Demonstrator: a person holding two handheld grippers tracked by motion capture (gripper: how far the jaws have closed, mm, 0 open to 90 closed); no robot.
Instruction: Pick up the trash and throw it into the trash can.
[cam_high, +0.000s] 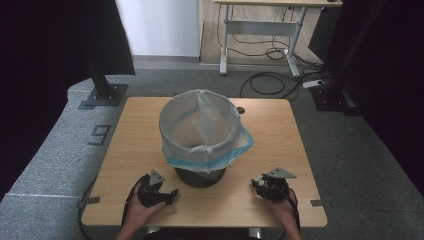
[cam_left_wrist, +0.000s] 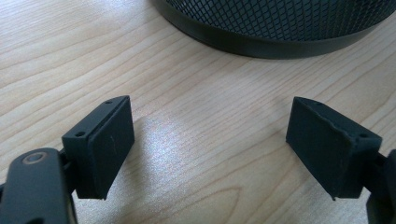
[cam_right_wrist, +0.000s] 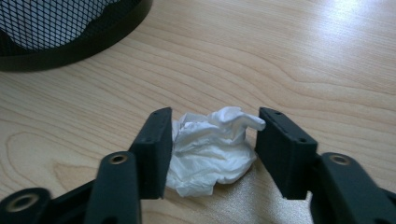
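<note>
- Tongs first, high view: the left tongs (cam_high: 172, 191) sit at the lower left of the frame on the wooden surface (cam_high: 270, 130), in the person's left hand (cam_high: 142, 210); the right tongs (cam_high: 256, 182) sit at the lower right, in the right hand (cam_high: 285, 207). How wide either pair stands cannot be told from up here.
- Same view: a black mesh bin (cam_high: 200, 177) lined with a pale plastic bag (cam_high: 200, 125) stands in the middle of the frame, between the two tongs and a little above them.
- Left gripper view: the left tongs (cam_left_wrist: 210, 140) are spread wide over bare wood with nothing between the jaws; the bin's dark base (cam_left_wrist: 261, 44) curves across the top of the frame.
- Right gripper view: the right tongs (cam_right_wrist: 212, 140) stand half spread around a crumpled white tissue (cam_right_wrist: 210, 149), which lies on the surface at the lower middle of the frame. The left jaw touches the tissue and the right jaw meets a raised fold near its tip; whether they actually squeeze it I cannot tell. The bin's mesh (cam_right_wrist: 56, 23) fills the upper left corner.
</note>
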